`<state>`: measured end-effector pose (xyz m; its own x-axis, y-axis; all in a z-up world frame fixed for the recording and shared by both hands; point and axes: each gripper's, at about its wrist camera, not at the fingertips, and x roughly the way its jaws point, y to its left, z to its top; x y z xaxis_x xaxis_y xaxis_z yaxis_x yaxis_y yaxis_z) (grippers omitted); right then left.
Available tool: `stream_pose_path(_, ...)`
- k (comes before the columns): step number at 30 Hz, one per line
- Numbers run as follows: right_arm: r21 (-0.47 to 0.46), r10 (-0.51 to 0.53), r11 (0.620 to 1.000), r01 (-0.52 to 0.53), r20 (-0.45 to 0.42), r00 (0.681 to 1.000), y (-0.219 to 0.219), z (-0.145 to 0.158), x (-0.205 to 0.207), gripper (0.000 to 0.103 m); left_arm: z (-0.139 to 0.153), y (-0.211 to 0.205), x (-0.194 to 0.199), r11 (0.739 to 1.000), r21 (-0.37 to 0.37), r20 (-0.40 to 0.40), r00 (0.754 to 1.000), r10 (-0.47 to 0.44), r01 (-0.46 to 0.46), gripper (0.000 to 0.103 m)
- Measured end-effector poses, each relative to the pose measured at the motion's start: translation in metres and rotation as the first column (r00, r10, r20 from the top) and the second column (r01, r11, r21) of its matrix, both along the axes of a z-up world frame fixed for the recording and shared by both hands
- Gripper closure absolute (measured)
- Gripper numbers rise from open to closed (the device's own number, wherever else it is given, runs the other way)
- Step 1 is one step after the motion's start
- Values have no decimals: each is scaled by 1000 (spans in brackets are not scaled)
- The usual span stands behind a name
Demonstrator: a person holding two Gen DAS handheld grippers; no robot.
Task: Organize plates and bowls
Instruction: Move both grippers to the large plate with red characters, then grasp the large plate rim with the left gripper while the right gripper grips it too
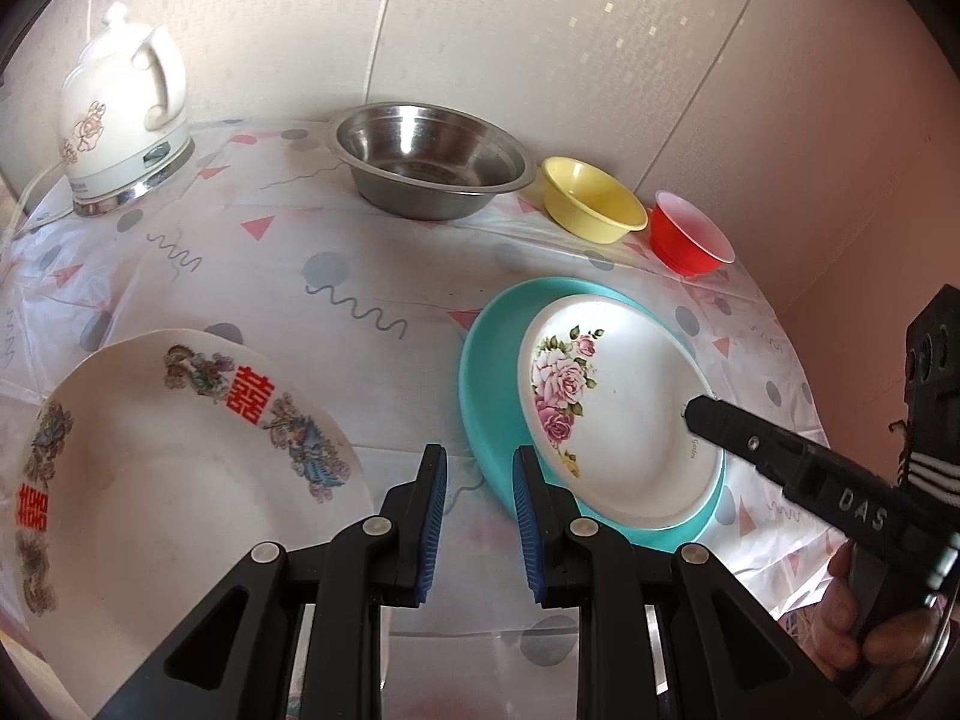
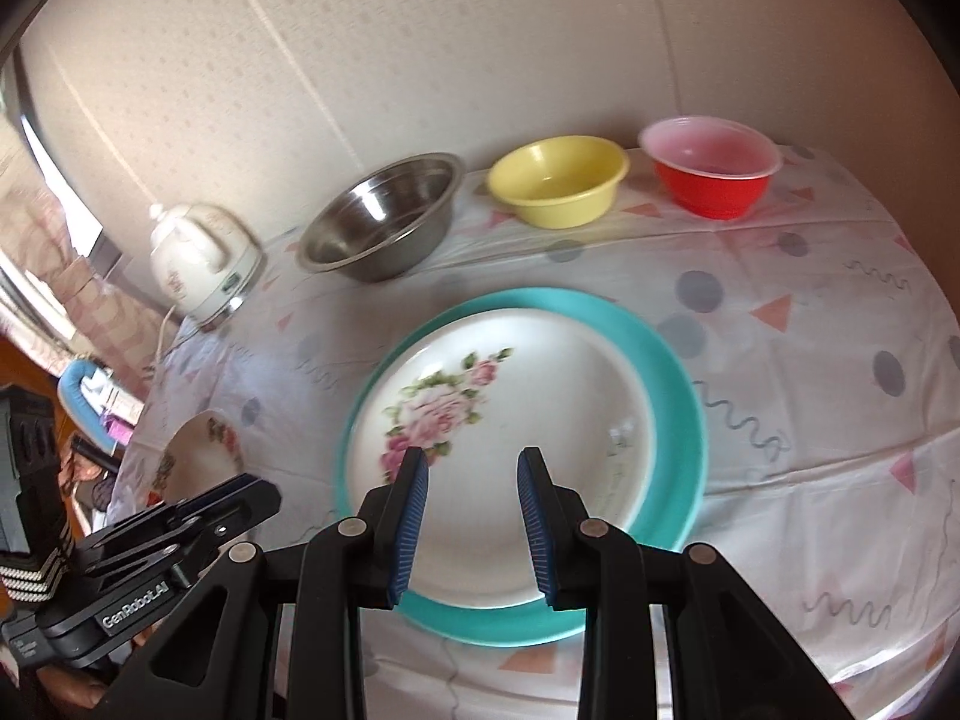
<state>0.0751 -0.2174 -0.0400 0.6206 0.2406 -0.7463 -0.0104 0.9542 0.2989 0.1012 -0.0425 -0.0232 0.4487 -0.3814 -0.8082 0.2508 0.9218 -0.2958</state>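
Plates first: rose plate [image 2: 528,456] is sitting nested in the teal plate [image 2: 672,384] at table centre-right, slightly off-centre toward the near-left. Dragon plate [image 1: 180,468] with red characters is lying alone on the tablecloth [image 1: 384,252], left of that stack and apart from it.

Right gripper [image 2: 471,516] is hovering over the rose plate's near edge, jaws apart, holding nothing. Left gripper [image 1: 477,525] is sitting between the dragon plate and the teal rim, jaws also apart and empty.

Likely step: dragon plate going onto the stack. My take on doing it well:
- left jaws are needing to straddle the rim, one pad above, one below; glazed ceramic is probably slipping easily, so bite deep
- lifting level, lowering flat onto the rose plate, centring before release
- right gripper is wanting to clear the stack first, or it's blocking the drop

Bowls along the back wall: steel bowl [image 1: 432,162], yellow bowl [image 1: 594,198], red bowl [image 1: 690,234], all upright, unstacked, looking empty. Nesting is looking plausible, red into yellow into steel. White kettle [image 1: 120,114] is standing back-left.
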Motion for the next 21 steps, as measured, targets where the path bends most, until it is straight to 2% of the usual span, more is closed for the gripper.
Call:
stream_pose_path(8, 22, 141, 990, -141, -19, 990, 39, -5, -2, 71, 2, 24, -3, 998, -32, -11, 999, 47, -48, 78)
stream_pose_path(13, 56, 234, 971, -232, -31, 972, 61, -9, -4, 68, 9, 58, -10, 992, -55, 0, 994, 110, -109, 78)
stream_pose_path(17, 96, 303, 950, -297, -58, 951, 83, -18, 0, 67, 15, 94, -15, 981, -58, 14, 982, 187, -186, 78)
stream_pose_path(21, 141, 352, 930, -340, -76, 933, 99, -24, 7, 67, 19, 136, -22, 960, -48, 29, 960, 277, -276, 78)
